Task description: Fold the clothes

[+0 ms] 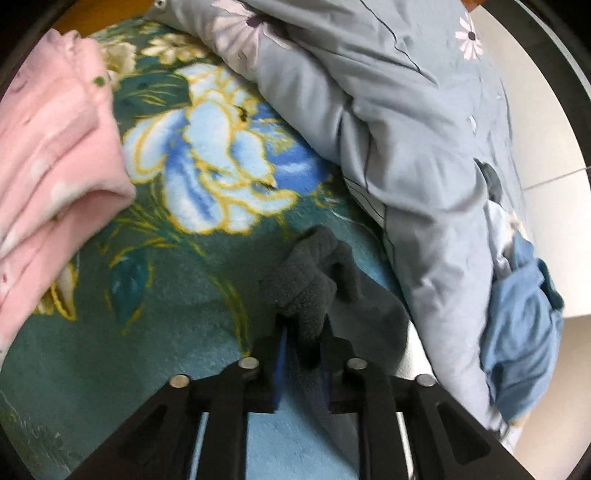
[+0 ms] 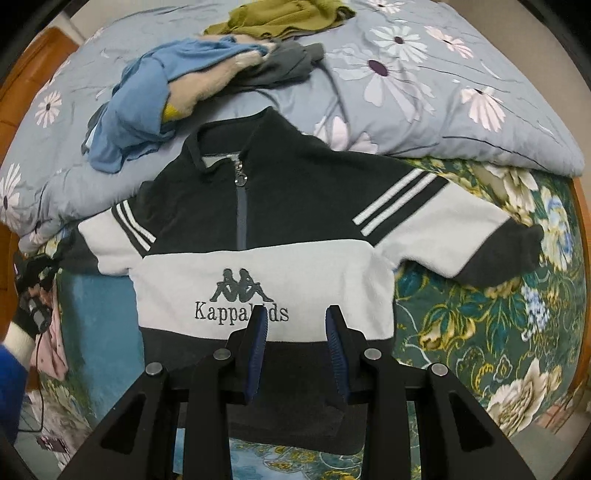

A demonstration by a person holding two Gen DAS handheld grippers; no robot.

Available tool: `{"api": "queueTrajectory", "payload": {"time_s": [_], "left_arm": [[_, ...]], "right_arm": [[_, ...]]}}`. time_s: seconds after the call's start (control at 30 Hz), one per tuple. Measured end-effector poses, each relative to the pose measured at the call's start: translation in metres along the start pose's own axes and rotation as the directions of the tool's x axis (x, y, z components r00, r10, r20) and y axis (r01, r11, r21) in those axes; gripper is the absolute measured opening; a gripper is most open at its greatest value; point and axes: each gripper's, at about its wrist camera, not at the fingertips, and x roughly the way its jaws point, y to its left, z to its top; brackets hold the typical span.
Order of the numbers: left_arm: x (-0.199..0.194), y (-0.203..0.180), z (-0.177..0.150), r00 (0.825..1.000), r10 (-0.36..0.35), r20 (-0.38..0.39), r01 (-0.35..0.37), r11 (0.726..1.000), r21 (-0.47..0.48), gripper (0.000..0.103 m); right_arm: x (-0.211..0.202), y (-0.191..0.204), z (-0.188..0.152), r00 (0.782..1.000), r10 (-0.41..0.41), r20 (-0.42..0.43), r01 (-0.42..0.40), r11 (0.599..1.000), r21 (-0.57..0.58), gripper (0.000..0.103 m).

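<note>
The black-and-grey fleece pullover (image 2: 258, 229) lies face up on the bed's green floral blanket (image 2: 480, 314), collar toward 12 o'clock in the right wrist view, its "Kappa Kids" logo (image 2: 240, 295) readable across the pale chest band and its zipper (image 2: 241, 206) running down from the collar. One sleeve (image 2: 461, 236) stretches out toward 3 o'clock, ending in a dark cuff on the blanket; the other sleeve reaches toward 9 o'clock, where its dark end meets the left tongs (image 2: 35, 284), seen small at the frame edge in a gloved hand. The right tongs (image 2: 297, 321) hover over the pullover's lower hem at 6 o'clock, spread apart with nothing between the blue-padded fingers (image 2: 258, 332). In the left wrist view, the left tongs (image 1: 301, 332) are clenched on the dark sleeve cuff (image 1: 314, 280), which bunches up between and above the fingers. At 12 o'clock beyond the pullover, a grey-blue daisy-print quilt (image 2: 424, 96) is heaped on the bed, and on it lie a blue garment (image 2: 147, 96), a cream fleecy piece (image 2: 214, 81), a grey garment (image 2: 284, 64) and an olive garment (image 2: 280, 18) in a loose pile. In the left wrist view, a folded pink garment (image 1: 51, 162) rests on the blanket at 9 o'clock, well apart from the cuff, with the quilt rising from 12 to 4 o'clock.
</note>
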Motion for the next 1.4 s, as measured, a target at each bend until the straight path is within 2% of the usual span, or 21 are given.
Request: {"api": "queueTrajectory", "payload": {"time_s": [0.03, 0.1, 0.13, 0.2, 0.23, 0.27, 0.33, 0.37, 0.4, 0.47, 0.57, 0.7, 0.77, 0.83, 0.93, 1.03, 1.13, 1.3, 1.4], "left_arm": [[-0.003, 0.001, -0.004, 1.000, -0.006, 0.002, 0.006, 1.000, 0.001, 0.032], [-0.013, 0.002, -0.016, 0.999, -0.034, 0.009, 0.034, 0.999, 0.008, 0.047], [-0.020, 0.002, -0.025, 0.999, -0.045, 0.019, 0.045, 0.999, 0.015, 0.049], [-0.042, 0.013, -0.020, 0.995, -0.084, 0.050, 0.083, 0.996, 0.031, 0.065], [-0.054, 0.020, -0.016, 0.992, -0.106, 0.066, 0.103, 0.994, 0.039, 0.068], [-0.065, 0.026, -0.011, 0.989, -0.127, 0.081, 0.123, 0.991, 0.048, 0.072], [-0.082, 0.016, -0.053, 0.984, -0.165, 0.070, 0.158, 0.983, 0.096, 0.081], [-0.083, 0.000, -0.057, 0.983, -0.175, 0.051, 0.168, 0.979, 0.116, 0.082], [-0.080, -0.014, -0.066, 0.982, -0.187, 0.017, 0.183, 0.973, 0.140, 0.082], [-0.081, -0.030, -0.106, 0.978, -0.196, -0.065, 0.205, 0.964, 0.171, 0.083], [-0.086, -0.053, -0.162, 0.964, -0.194, -0.179, 0.229, 0.953, 0.200, 0.083], [-0.115, -0.083, -0.236, 0.944, -0.179, -0.277, 0.246, 0.941, 0.232, 0.083], [-0.126, -0.100, -0.258, 0.949, -0.162, -0.270, 0.238, 0.930, 0.279, 0.083], [-0.145, -0.121, -0.280, 0.963, -0.137, -0.234, 0.211, 0.921, 0.328, 0.083], [-0.170, -0.148, -0.307, 0.977, -0.121, -0.174, 0.174, 0.926, 0.334, 0.083], [-0.176, -0.179, -0.327, 0.988, -0.110, -0.108, 0.139, 0.941, 0.310, 0.083], [-0.183, -0.199, -0.342, 0.989, -0.106, -0.102, 0.132, 0.948, 0.291, 0.083], [-0.198, -0.228, -0.354, 0.996, -0.047, -0.074, 0.071, 0.931, 0.359, 0.083], [-0.204, -0.240, -0.354, 0.998, -0.017, -0.054, 0.036, 0.923, 0.384, 0.083]], "right_arm": [[-0.003, -0.004, -0.002, 1.000, 0.002, 0.011, -0.002, 1.000, 0.020, 0.033], [-0.009, -0.013, -0.006, 0.999, 0.004, 0.032, -0.006, 0.998, 0.060, 0.033], [-0.012, -0.019, -0.009, 0.999, 0.003, 0.040, -0.006, 0.997, 0.080, 0.033], [-0.016, -0.034, -0.016, 0.998, 0.002, 0.058, -0.010, 0.990, 0.138, 0.033], [-0.018, -0.045, -0.020, 0.998, 0.004, 0.069, -0.017, 0.983, 0.182, 0.033], [-0.020, -0.057, -0.024, 0.997, 0.008, 0.082, -0.027, 0.973, 0.231, 0.033], [-0.024, -0.086, -0.035, 0.993, 0.020, 0.116, -0.059, 0.937, 0.345, 0.034], [-0.026, -0.101, -0.041, 0.990, 0.026, 0.136, -0.080, 0.910, 0.406, 0.034], [-0.027, -0.116, -0.048, 0.988, 0.029, 0.154, -0.098, 0.882, 0.462, 0.034], [-0.028, -0.146, -0.060, 0.983, 0.033, 0.178, -0.128, 0.824, 0.551, 0.034], [-0.027, -0.188, -0.075, 0.979, 0.039, 0.201, -0.162, 0.747, 0.645, 0.034], [-0.021, -0.245, -0.090, 0.975, 0.051, 0.217, -0.194, 0.673, 0.713, 0.034], [-0.015, -0.277, -0.094, 0.971, 0.066, 0.229, -0.217, 0.642, 0.735, 0.034], [-0.006, -0.313, -0.096, 0.966, 0.088, 0.242, -0.245, 0.601, 0.760, 0.034], [0.015, -0.366, -0.094, 0.951, 0.135, 0.279, -0.308, 0.519, 0.797, 0.034], [0.041, -0.408, -0.089, 0.932, 0.178, 0.315, -0.362, 0.431, 0.826, 0.036], [0.066, -0.433, -0.082, 0.912, 0.212, 0.351, -0.405, 0.345, 0.846, 0.045], [0.110, -0.457, -0.064, 0.883, 0.268, 0.386, -0.448, 0.233, 0.863, 0.045], [0.129, -0.466, -0.054, 0.869, 0.286, 0.403, -0.465, 0.195, 0.864, 0.045]]}}
